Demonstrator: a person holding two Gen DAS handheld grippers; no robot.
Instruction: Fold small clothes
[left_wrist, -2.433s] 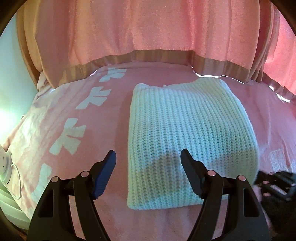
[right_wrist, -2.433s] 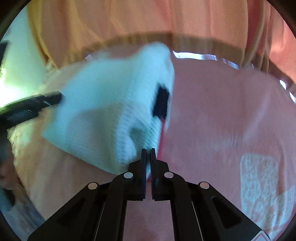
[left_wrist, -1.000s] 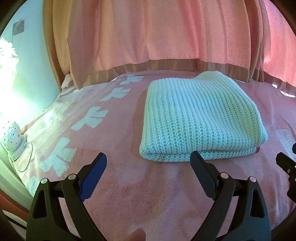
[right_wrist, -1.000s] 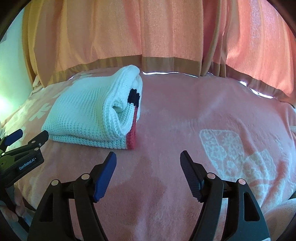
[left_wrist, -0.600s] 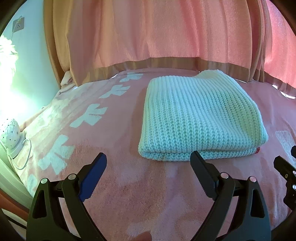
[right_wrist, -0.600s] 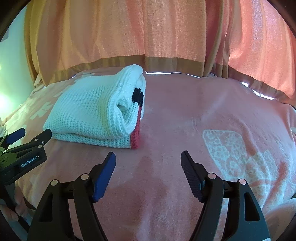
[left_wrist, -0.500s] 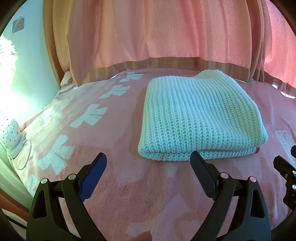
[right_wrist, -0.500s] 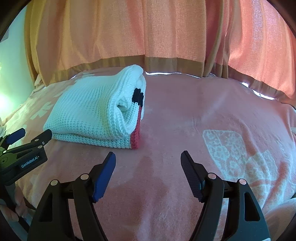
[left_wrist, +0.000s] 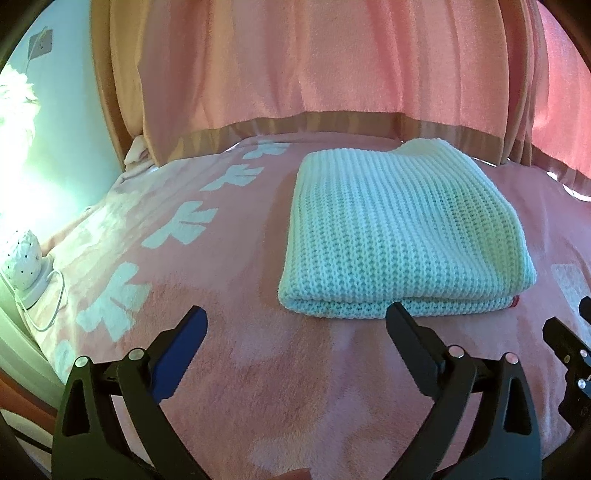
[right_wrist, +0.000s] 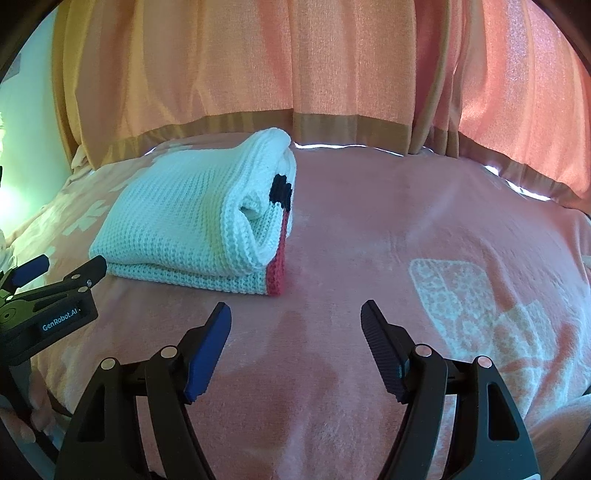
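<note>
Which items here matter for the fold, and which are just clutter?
In the job:
- white knit sweater, folded on the pink blanket
- left tool, open, holding nothing
- right tool, open, holding nothing

Lying about:
- small dotted white lamp with its cord, at the blanket's left edge
- pink curtain behind
- wall socket

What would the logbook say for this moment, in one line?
step: fold done | white knit garment: folded, flat on pink blanket | left tongs: open, empty | right tongs: open, empty | contact: none
</note>
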